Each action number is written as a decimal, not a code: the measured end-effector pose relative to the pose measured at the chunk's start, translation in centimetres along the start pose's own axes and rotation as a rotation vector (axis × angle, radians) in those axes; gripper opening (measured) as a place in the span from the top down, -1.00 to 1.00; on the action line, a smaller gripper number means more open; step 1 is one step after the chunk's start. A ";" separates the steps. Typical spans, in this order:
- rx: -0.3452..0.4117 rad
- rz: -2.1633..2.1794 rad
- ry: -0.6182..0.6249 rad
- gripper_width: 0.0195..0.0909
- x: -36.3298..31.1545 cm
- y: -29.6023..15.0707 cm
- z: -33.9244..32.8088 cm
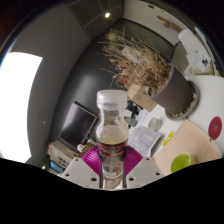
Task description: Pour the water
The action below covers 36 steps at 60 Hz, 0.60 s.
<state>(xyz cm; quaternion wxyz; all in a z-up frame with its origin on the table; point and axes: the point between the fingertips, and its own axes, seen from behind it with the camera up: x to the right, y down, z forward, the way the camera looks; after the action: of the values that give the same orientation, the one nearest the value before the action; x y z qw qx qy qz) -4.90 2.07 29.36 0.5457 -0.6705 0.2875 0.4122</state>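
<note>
Fingers [100,163] are closed in on the clear bottle [111,135], pink pads pressing its lower body from both sides, and it's held upright! White cap on top, brownish liquid low inside. Beyond it, a tangle of dry twigs [140,62] and a white cup [210,128] stand off to the right.

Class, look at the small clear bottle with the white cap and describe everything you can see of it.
The small clear plastic bottle with a white screw cap stands upright between the gripper fingers, whose magenta pads press against its lower sides. Its body looks transparent, with a pale band below the neck. The cap is on. Its base is hidden, so what it rests on cannot be told.
</note>
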 end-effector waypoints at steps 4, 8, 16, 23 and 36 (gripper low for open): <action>0.061 -0.194 0.010 0.84 -0.5 -3.4 -0.5; 0.127 -0.376 0.043 0.84 -0.2 -7.1 -1.8; 0.187 -0.686 0.180 0.84 5.2 -12.8 -3.9; 0.134 -0.887 0.350 0.84 13.7 -14.6 -5.3; -0.040 -0.946 0.476 0.84 26.4 -11.8 -6.4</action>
<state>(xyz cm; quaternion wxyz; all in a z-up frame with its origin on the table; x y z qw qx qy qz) 19.52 0.42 12.72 0.5787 -0.8123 0.0616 -0.0370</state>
